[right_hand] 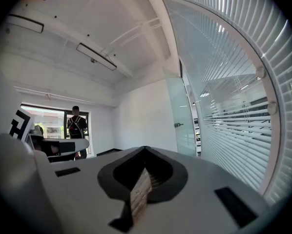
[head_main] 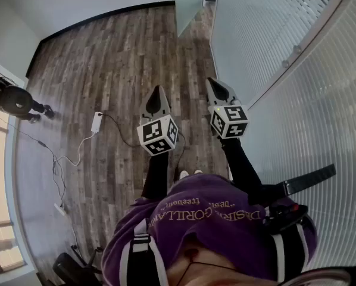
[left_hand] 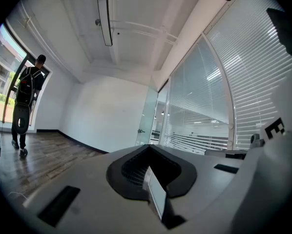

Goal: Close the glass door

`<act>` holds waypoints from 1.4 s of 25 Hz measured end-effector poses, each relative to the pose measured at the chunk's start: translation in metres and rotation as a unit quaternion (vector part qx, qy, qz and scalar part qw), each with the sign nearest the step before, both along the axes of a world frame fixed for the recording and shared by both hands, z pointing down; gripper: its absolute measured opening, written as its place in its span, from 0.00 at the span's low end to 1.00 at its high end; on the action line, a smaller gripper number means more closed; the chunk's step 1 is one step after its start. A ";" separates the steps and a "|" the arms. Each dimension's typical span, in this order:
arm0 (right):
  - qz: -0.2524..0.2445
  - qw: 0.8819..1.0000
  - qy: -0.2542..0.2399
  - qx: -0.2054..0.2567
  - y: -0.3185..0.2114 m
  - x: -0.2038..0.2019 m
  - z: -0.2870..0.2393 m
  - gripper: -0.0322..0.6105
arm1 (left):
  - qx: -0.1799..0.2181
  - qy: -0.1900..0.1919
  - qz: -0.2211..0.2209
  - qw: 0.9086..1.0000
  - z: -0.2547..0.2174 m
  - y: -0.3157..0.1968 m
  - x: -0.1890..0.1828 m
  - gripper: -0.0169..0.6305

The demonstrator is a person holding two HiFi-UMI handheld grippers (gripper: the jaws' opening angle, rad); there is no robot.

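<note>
Head view: overhead, steeply down; glass door (head_main: 189, 5) well off, at top edge. Both gripper views: level, side by side, facing that door from afar; all three share it.

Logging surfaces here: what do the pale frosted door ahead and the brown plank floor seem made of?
Pale frosted door: likely glass, translucent matt finish, with a small metal handle. Brown plank floor: wood or wood-look laminate, low sheen; grain streaks and board seams show, which one is unclear.
</note>
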State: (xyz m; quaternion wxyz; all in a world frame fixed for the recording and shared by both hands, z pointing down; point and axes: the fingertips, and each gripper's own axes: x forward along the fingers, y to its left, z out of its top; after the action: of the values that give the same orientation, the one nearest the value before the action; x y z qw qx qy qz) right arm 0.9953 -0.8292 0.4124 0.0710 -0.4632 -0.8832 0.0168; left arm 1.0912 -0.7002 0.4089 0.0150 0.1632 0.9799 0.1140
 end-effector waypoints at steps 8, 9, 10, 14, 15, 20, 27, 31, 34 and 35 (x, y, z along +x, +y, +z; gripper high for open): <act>-0.008 1.000 -0.004 -0.002 0.005 0.008 -0.006 0.04 | -0.005 -0.003 0.004 1.000 -0.006 -0.001 0.004 0.03; -0.008 1.000 -0.004 -0.002 0.006 0.009 -0.007 0.04 | -0.004 -0.003 0.003 1.000 -0.006 -0.001 0.005 0.03; -0.008 1.000 -0.004 -0.003 0.006 0.009 -0.007 0.04 | -0.004 -0.004 0.001 1.000 -0.007 0.000 0.006 0.03; -0.008 1.000 -0.006 -0.005 0.003 0.010 -0.006 0.04 | -0.007 -0.005 -0.006 1.000 -0.008 0.000 0.010 0.03; -0.006 1.000 -0.008 -0.006 0.002 0.010 -0.006 0.04 | -0.008 -0.005 -0.006 1.000 -0.008 0.000 0.011 0.03; 0.003 1.000 -0.007 -0.002 0.004 0.014 -0.003 0.04 | -0.026 0.007 -0.007 1.000 -0.006 -0.001 0.019 0.03; 0.009 1.000 0.007 0.008 0.019 0.014 0.017 0.04 | -0.029 0.039 -0.007 0.999 0.020 0.015 0.022 0.03; 0.017 1.000 0.000 0.010 0.017 0.018 0.021 0.04 | -0.023 0.047 0.002 0.999 0.031 0.018 0.022 0.03; 0.021 1.000 -0.002 0.009 0.022 0.018 0.022 0.04 | -0.013 0.052 0.006 0.999 0.040 0.025 0.018 0.03; 0.020 1.000 0.000 0.011 0.024 0.016 0.024 0.04 | -0.010 0.055 0.007 0.998 0.043 0.027 0.016 0.03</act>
State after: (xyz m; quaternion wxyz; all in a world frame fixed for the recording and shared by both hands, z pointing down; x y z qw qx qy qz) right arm 1.0116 -0.8051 0.4367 0.0754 -0.4443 -0.8927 0.0083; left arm 1.1070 -0.6733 0.4522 -0.0380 0.1621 0.9815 0.0949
